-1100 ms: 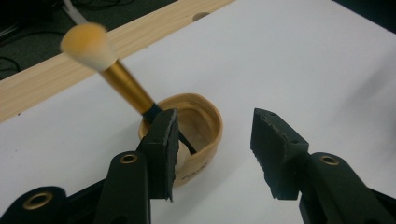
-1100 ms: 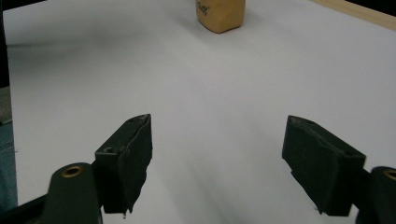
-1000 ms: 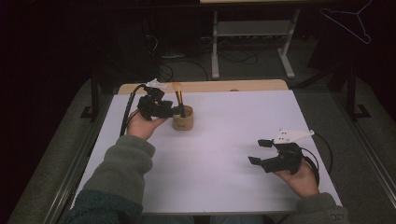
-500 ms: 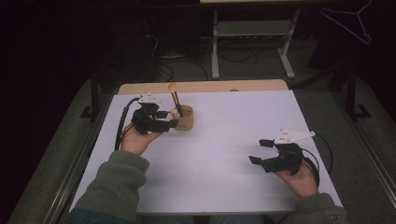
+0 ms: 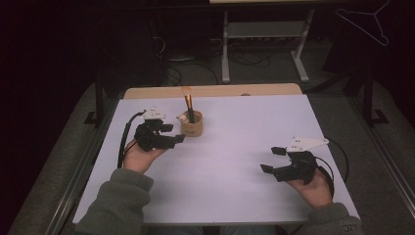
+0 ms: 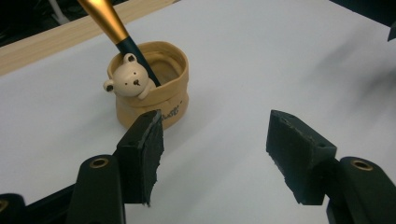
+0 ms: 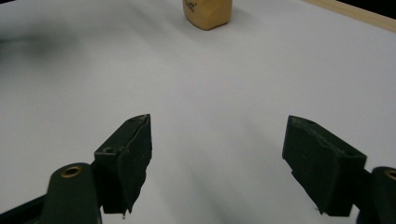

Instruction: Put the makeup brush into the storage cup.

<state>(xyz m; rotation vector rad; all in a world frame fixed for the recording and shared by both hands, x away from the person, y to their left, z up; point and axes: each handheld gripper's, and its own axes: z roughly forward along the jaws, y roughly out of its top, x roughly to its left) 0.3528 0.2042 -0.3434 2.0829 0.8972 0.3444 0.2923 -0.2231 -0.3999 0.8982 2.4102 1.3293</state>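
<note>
A tan cup (image 5: 192, 128) with a small bear figure (image 5: 183, 118) on its rim stands at the table's far left-centre. A dark pen with a gold upper part (image 5: 188, 105) leans inside it. My left gripper (image 5: 173, 133) hovers just left of the cup, apart from it. Its jaws have just been opening and nothing is between them. In the left gripper view the cup (image 6: 154, 88), bear (image 6: 128, 80) and pen (image 6: 112, 25) lie beyond the open left gripper (image 6: 215, 149). My right gripper (image 5: 270, 159) is open over bare table at the near right. In its own view the right gripper (image 7: 217, 154) is empty, with the cup (image 7: 208, 11) far ahead.
The white table top (image 5: 244, 127) has a wooden strip (image 5: 215, 90) along its far edge. A metal frame (image 5: 264, 34) and cables stand on the dark floor beyond. A wire hanger (image 5: 364, 22) shows at the top right.
The left gripper has drawn back and down from above the cup toward the near left and its jaws have opened. The pen stays in the cup. The right gripper has not moved.
</note>
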